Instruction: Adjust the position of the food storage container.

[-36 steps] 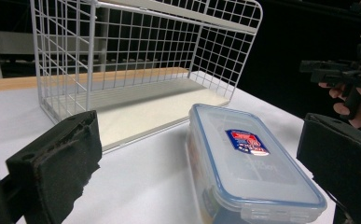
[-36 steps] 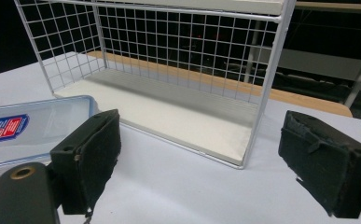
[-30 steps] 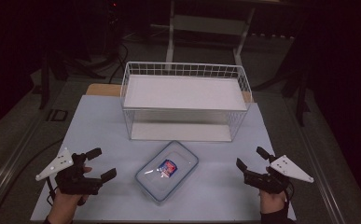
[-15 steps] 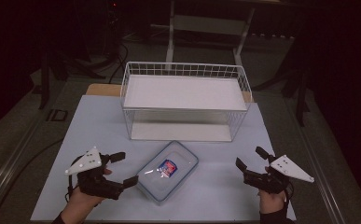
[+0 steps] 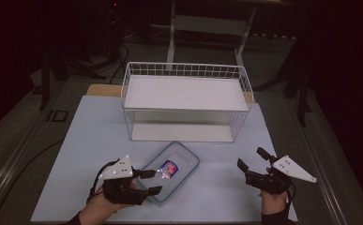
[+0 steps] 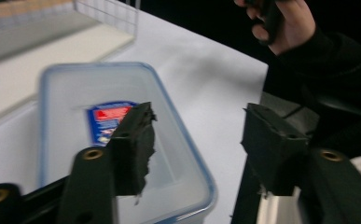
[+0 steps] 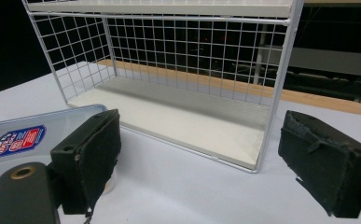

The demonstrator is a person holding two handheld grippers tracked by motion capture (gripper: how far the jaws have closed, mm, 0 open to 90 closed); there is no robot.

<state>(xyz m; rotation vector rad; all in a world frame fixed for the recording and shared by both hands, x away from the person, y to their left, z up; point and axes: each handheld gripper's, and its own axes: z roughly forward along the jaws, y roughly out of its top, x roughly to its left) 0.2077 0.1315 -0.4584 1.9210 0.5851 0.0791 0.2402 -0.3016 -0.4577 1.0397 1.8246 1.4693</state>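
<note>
A clear plastic box [image 5: 179,164] with a blue-rimmed lid and a red and blue label [image 5: 169,168] lies flat on the pale table [image 5: 85,140], in front of the wire rack. My left gripper [image 5: 155,182] is open at the box's near left end. In the left gripper view, one jaw of the left gripper [image 6: 199,121] stands over the lid [image 6: 71,93] and the other past its rim. Whether either touches is unclear. My right gripper [image 5: 249,157] is open and holds nothing, to the right of the box. Its jaws [image 7: 199,140] face the rack.
A white wire rack [image 5: 186,101] with a solid top shelf and base board stands at the middle back of the table; the same rack [image 7: 178,51] is close ahead in the right gripper view. The person's other hand [image 6: 285,23] appears far off in the left gripper view.
My left gripper has moved right across the table, from the left edge up to the box's near end. The right gripper has stayed where it was.
</note>
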